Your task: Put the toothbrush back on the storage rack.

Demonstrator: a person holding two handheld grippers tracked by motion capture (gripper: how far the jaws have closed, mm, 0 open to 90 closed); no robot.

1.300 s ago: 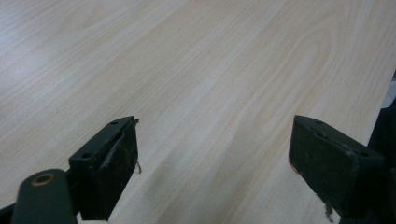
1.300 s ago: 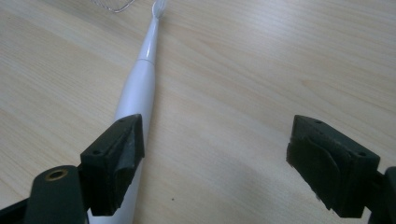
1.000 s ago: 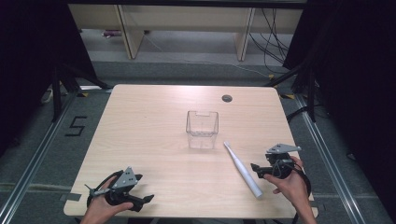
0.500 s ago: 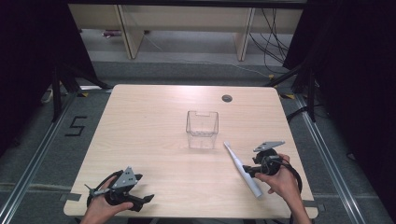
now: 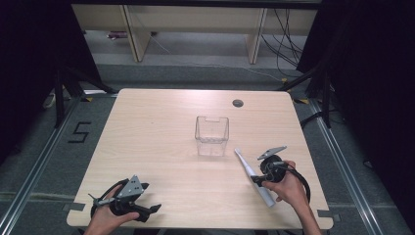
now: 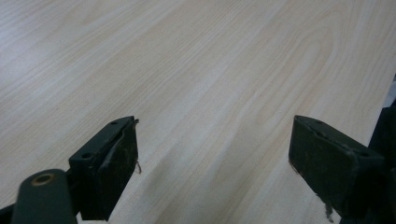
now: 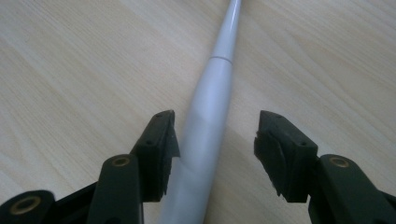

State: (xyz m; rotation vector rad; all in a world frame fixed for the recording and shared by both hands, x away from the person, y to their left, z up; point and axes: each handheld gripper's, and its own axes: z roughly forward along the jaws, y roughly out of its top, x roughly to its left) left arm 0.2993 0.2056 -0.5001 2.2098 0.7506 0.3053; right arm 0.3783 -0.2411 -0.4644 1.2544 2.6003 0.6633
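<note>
The table (image 5: pixel 161 132) has a pale wood-grain top with a smooth, matt finish and fine streaks running along it. Near its middle stands a box (image 5: pixel 212 135) of clear, glossy plastic. Toward the right edge lies a slender white handle (image 7: pixel 208 116) of smooth plastic with a soft sheen and a thin seam around it. The right gripper (image 7: pixel 215 149) has matt black jaws with brass-coloured rivets; the left gripper (image 6: pixel 212 158) has worn, scuffed black pads with frayed edges.
</note>
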